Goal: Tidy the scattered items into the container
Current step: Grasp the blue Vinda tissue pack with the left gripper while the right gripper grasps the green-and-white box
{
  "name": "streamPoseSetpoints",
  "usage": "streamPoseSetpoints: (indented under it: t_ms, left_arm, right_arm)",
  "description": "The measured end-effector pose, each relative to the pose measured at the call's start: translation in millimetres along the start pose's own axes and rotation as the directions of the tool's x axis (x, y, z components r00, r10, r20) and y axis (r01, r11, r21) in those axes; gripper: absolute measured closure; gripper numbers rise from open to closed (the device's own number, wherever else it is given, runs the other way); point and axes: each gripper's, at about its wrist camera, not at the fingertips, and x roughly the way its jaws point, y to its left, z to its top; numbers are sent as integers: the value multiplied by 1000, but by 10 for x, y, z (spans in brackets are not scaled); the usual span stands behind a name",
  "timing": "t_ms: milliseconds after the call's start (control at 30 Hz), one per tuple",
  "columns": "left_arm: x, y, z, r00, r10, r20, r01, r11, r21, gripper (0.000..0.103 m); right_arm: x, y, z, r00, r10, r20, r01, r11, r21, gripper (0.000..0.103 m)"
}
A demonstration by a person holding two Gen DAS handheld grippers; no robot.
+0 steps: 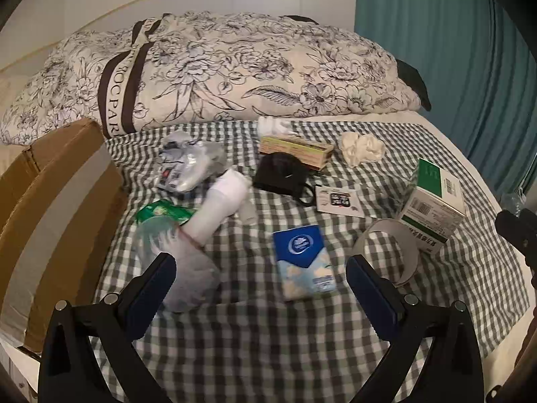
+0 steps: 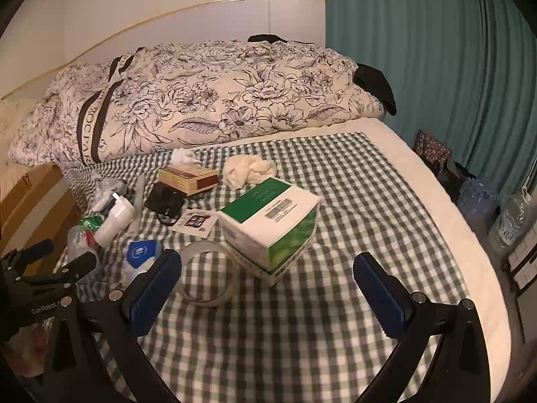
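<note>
- Lying scattered over the green-checked bedsheet (image 1: 255, 342), the items are placed here relative to the green-and-white carton (image 2: 272, 228).
- Left gripper (image 1: 260, 278) hovers above the sheet with its jaws wide apart and holding nothing; the blue tissue pack (image 1: 303, 262) lies flat between the two fingers in the left wrist view.
- Right gripper (image 2: 268, 275) also has its jaws spread apart and empty, with the carton just beyond them.
- A clear tape roll (image 2: 209, 273) stands on edge, touching the carton's near-left corner.
- A small printed card (image 2: 194, 223) lies flat just left of the carton.
- A crumpled cream cloth (image 2: 248, 169) sits just behind the carton.
- A flat tan box (image 2: 188, 178) lies behind and left of the carton, with a white glove (image 2: 183, 158) beyond it.
- A black pouch (image 2: 166, 201) rests against the tan box's near side, left of the carton.
- A white bottle (image 2: 114, 221) lies on its side farther left of the carton, beside a green packet (image 1: 164, 213) and a crumpled silver bag (image 1: 188, 164).
- The cardboard box (image 1: 57, 208), the container, stands at the bed's left edge, well apart from the carton.
- A floral duvet (image 2: 201, 100) is heaped far behind the carton, and a teal curtain (image 2: 429, 67) hangs to its right.
</note>
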Motion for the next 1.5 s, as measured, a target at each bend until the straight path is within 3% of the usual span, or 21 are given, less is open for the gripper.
streamPoseSetpoints:
  t_ms: [200,367,533,633,733,933,1100,1133,1167,1233,1267,1500]
  left_arm:
    - [171,-167,51,998,30,-60,-32,999,-28,0]
    - [386,-235,34,994,39,-106,-46,997,-66,0]
    - [617,-306,13,989,49,-141,-57,997,-57,0]
    - [735,-350,-11,986,57,-156,-64,997,-40,0]
    - [854,-353,-22,983,70,-170,-77,996,-35,0]
    - [1054,-228,-52,975,71,-208,-94,991,-100,0]
    - [1211,-243,-126,970,77,-232,-98,992,-80,1]
    - [1200,-247,-139,973,76,-220,-94,993,-76,3]
    - [1179,-252,-145,975,68,-213,-85,994,-70,12]
    - [1133,-265,-140,978,58,-202,-70,996,-51,35]
    - [1094,-270,-134,979,61,-194,-70,997,-43,51]
    - [889,-16,-109,983,80,-162,-95,992,-84,51]
  right_arm:
    - [146,-114,213,997,69,-28,-72,991,-109,0]
    - [319,-141,377,995,6,-98,-29,973,-227,0]
    - [399,-227,337,995,-9,-104,8,1000,-4,0]
    - [494,-200,234,993,-25,-113,38,992,119,0]
    - [598,-161,111,992,17,-124,9,979,202,0]
    - [640,-102,68,993,7,-117,15,983,185,0]
    - [744,-101,94,991,-7,-131,32,982,186,0]
    - [774,-91,96,990,-13,-139,39,981,189,0]
    - [802,-76,101,990,-12,-144,41,979,200,0]
    - [830,-39,108,989,-13,-145,45,974,221,0]
    - [843,-26,111,989,-20,-147,53,972,228,0]
    - [944,130,170,985,-94,-146,138,933,333,0]
